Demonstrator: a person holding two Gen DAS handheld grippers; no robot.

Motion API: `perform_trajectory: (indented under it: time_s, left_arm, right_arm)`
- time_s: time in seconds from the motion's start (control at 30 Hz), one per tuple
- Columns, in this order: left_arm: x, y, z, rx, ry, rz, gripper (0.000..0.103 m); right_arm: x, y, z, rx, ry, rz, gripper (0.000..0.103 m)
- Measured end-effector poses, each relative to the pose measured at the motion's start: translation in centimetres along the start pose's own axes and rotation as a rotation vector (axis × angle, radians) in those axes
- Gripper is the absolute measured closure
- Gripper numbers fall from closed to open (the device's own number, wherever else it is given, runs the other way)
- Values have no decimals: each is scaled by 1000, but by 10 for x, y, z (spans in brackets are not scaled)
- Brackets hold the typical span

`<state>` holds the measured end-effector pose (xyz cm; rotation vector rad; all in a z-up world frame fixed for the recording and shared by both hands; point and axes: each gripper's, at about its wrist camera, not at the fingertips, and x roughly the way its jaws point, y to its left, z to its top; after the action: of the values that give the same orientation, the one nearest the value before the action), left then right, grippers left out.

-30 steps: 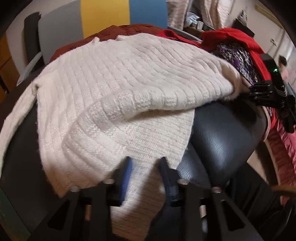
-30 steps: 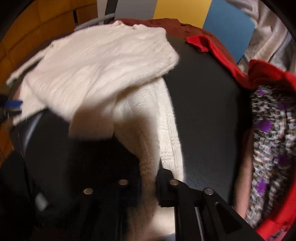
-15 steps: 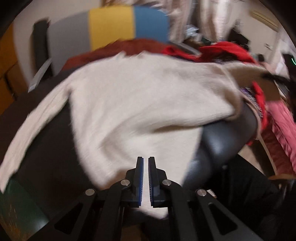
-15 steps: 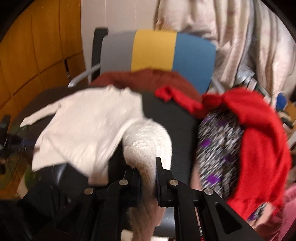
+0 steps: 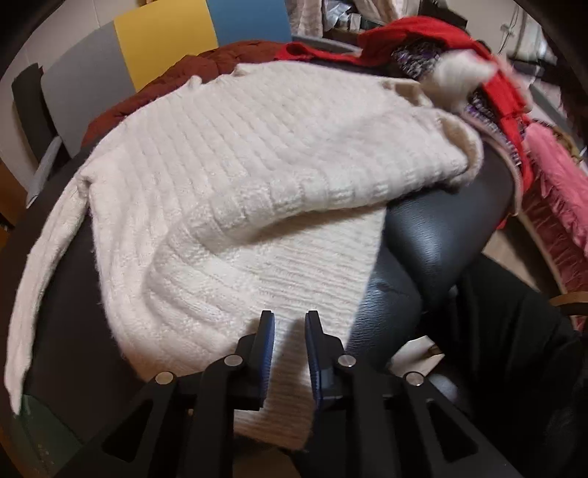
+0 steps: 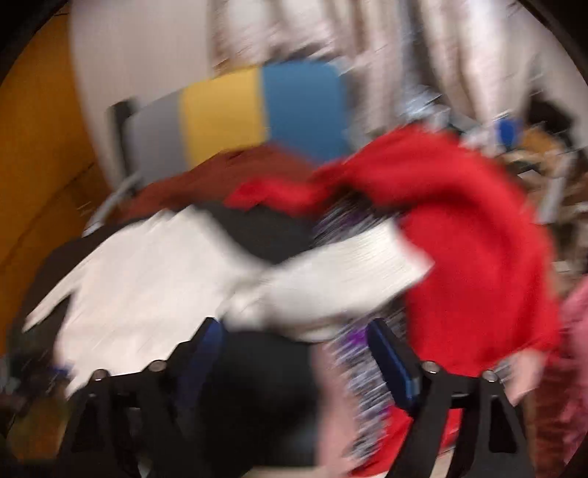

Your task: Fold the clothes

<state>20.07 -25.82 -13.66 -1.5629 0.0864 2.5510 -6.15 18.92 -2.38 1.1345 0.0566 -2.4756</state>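
Note:
A cream ribbed knit sweater lies spread over a black leather seat, its lower part folded up over the body. My left gripper hovers at the near hem with its blue pads a little apart; the knit lies flat under and between them, not pinched. The right wrist view is motion-blurred. It shows the sweater at the left and one sleeve flung toward a red garment. My right gripper is wide open and holds nothing.
A red garment and a purple patterned one are heaped at the seat's far right. A maroon garment lies behind the sweater. A grey, yellow and blue chair back stands beyond. Pink fabric hangs at the right.
My right gripper was shut on a bunch of the sweater; it has let go and opened wide while swinging. My left gripper was shut half a second ago and its pads have parted.

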Motion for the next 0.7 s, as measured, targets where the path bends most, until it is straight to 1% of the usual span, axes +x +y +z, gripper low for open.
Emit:
perform_trajectory:
  time_s: [0.13, 0.17, 0.2, 0.27, 0.33, 0.37, 0.4, 0.43, 0.47, 0.5, 0.53, 0.57, 0.6, 0.63, 0.67, 0.7]
  left_arm:
    - [-7, -11, 4, 31, -30, -25, 75]
    - [-9, -15, 4, 42, -39, -30, 71]
    - [-9, -19, 3, 52, -43, -28, 69]
    - [-8, -25, 2, 72, -48, -23, 63]
    - [-1, -27, 4, 72, -34, -10, 61]
    - [4, -28, 5, 79, -26, -2, 61]
    - [10, -30, 5, 88, -17, 6, 61]
    - [17, -33, 5, 103, -5, 26, 61]
    - [24, -35, 6, 124, 15, 59, 61]
    - [27, -37, 6, 140, 15, 79, 59]
    - [29, -39, 7, 154, 11, 96, 58]
    - [29, -37, 9, 150, 14, 91, 60]
    - [27, -34, 11, 142, 18, 82, 66]
    - [26, -31, 13, 135, 22, 73, 84]
    - [21, -27, 15, 122, 15, 47, 92]
    - [15, -22, 17, 107, 6, 17, 95]
  right_arm:
    - [50, 47, -34, 33, 101, 175, 15]
    - [62, 58, -42, 42, 126, 219, 15]
    - [75, 70, -51, 50, 151, 262, 15]
    - [100, 93, -67, 67, 201, 350, 15]
    - [124, 117, -84, 83, 252, 437, 16]
    - [136, 127, -91, 85, 275, 468, 22]
    - [142, 134, -91, 52, 290, 435, 28]
    - [148, 141, -91, 20, 305, 402, 55]
    - [153, 148, -92, -14, 320, 372, 68]
    - [152, 154, -92, -54, 327, 360, 68]
    - [149, 158, -90, -85, 321, 364, 72]
    - [143, 160, -84, -102, 312, 375, 77]
    - [135, 159, -76, -104, 288, 393, 78]
    - [126, 158, -68, -103, 262, 416, 82]
    - [115, 156, -59, -91, 226, 461, 85]
    - [103, 154, -49, -78, 190, 507, 87]
